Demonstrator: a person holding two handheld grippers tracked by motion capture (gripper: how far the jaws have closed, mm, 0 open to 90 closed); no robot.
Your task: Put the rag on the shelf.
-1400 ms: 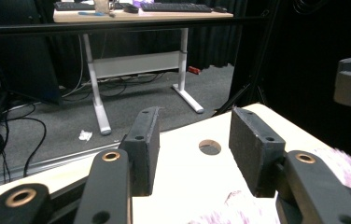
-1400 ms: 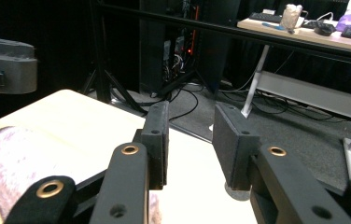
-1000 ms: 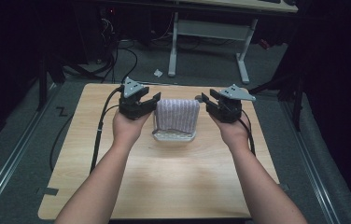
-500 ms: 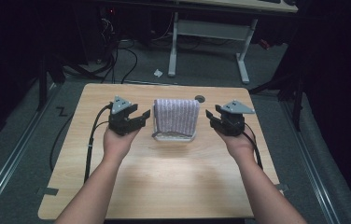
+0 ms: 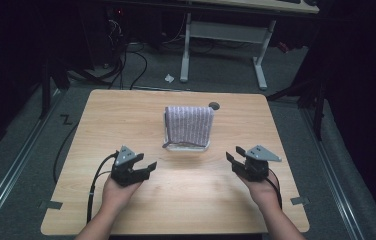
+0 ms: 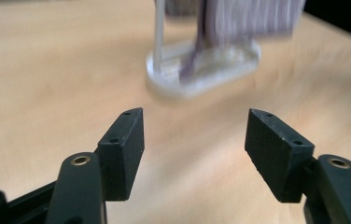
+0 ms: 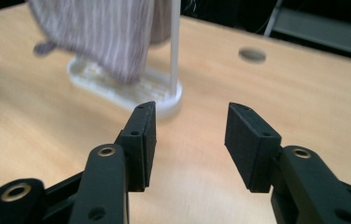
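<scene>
High view: striped lilac-grey cloth point(image 5: 189, 124) draped over a white plastic stand point(image 5: 188, 146) mid-table, on the pale wooden tabletop point(image 5: 126, 115); stand's upright hidden beneath the fabric. Left gripper point(image 5: 145, 168) and right gripper point(image 5: 232, 161) low at the near edge, well apart from it, jaws parted, empty.

Left gripper view: blurred oval base point(image 6: 201, 67), cloth point(image 6: 253, 18) cut off at the top; matte black jaws spread.

Right gripper view: ribbed base point(image 7: 122, 84), thin white post point(image 7: 175, 42), soft folds point(image 7: 103, 32) out of focus; jaws agape.

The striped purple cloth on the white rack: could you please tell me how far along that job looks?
Done: the striped purple cloth hangs draped over the white plastic rack. In hand: nothing; the left claw and right claw are open, apart from it, above the wooden table. Left: seemingly nothing.
</scene>
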